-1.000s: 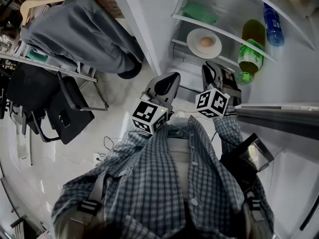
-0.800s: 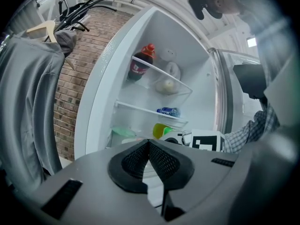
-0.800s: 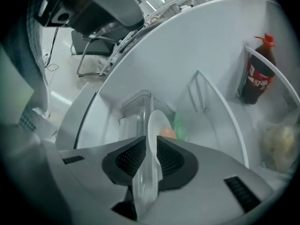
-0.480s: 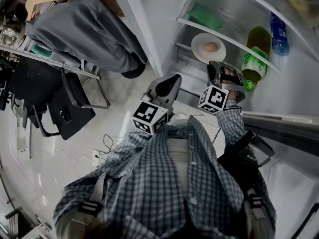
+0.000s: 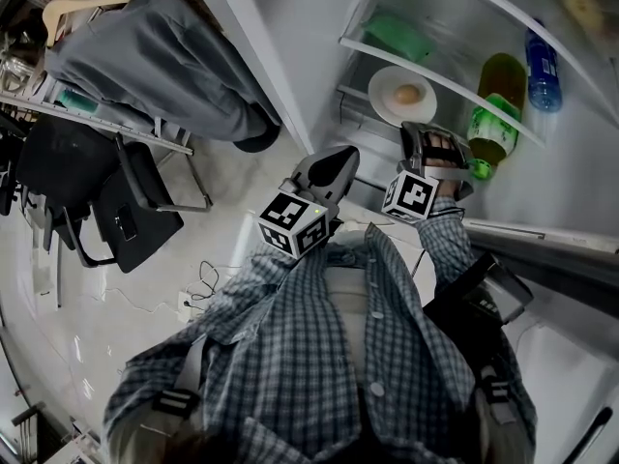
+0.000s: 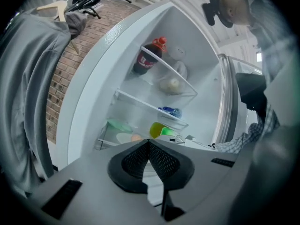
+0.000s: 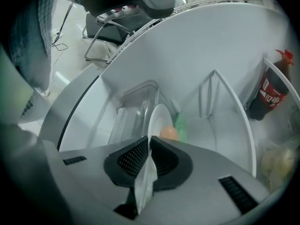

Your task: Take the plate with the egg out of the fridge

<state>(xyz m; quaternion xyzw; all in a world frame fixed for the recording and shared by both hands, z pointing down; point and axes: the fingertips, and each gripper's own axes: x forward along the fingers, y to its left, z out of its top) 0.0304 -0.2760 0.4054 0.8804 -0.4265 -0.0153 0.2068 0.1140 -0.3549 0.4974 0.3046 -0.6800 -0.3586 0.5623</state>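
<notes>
Closest in is the person's checked shirt (image 5: pixel 329 356), and just ahead of it are the two claws, each carrying one marker cube. The left claw (image 6: pixel 149 143) hangs in front of the open fridge (image 5: pixel 309 37) with its jaws pressed fully together and nothing between them. The right claw (image 7: pixel 149 144) reaches into the fridge. Its jaws have just been closing, and they pinch the near rim of the one white plate (image 5: pixel 387 102), which runs edge-on between the pads. The plate lies at the front edge of a fridge shelf (image 5: pixel 354 95), with the one brown egg (image 5: pixel 408 94) resting near its middle. Just beyond the plate is one green box (image 5: pixel 398 35). There are three bottles in the fridge: a green bottle (image 5: pixel 491 104) toward the right end of the shelves, just beside the right claw, a blue bottle (image 5: pixel 542 58) past it, and a dark bottle with a red cap (image 6: pixel 144 60) on a higher shelf. Outside the fridge lies a pale, glossy floor (image 5: pixel 145 298) with one black chair (image 5: pixel 116 211) on it. Farther off, a grey garment (image 5: pixel 164 56) hangs on a wooden hanger (image 5: pixel 73 6), and beside it is a brick wall (image 6: pixel 63 74)
</notes>
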